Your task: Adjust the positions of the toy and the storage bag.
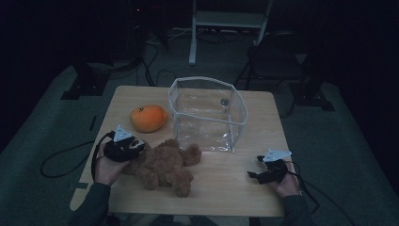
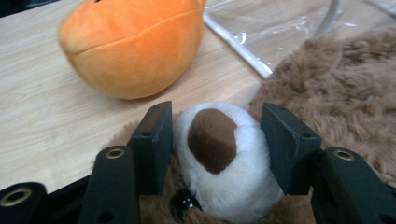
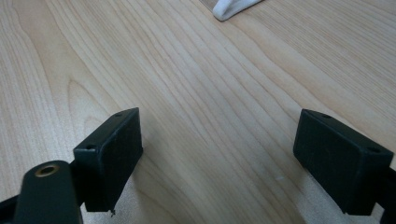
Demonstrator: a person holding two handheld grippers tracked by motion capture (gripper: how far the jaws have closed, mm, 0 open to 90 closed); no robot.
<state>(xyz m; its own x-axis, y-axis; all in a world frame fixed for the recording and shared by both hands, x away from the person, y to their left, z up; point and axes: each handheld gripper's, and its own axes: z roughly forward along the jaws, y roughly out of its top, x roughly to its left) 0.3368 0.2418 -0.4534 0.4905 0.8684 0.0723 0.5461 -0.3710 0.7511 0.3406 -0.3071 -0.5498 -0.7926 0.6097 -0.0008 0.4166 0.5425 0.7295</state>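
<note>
Teddy snout (image 2: 222,158) btwn left hand-held gripper (image 2: 215,140) jaws

Brown teddy bear (image 1: 165,165), shaggy fur, sprawled on the wooden table's near left part; its white muzzle (image 2: 224,158) with dark brown nose patch sits between the left gripper's (image 2: 215,140) jaws; just beside an orange plush and a clear bag.

Dim lab: equipment stands (image 1: 226,23), floor cables (image 1: 150,70).
</note>
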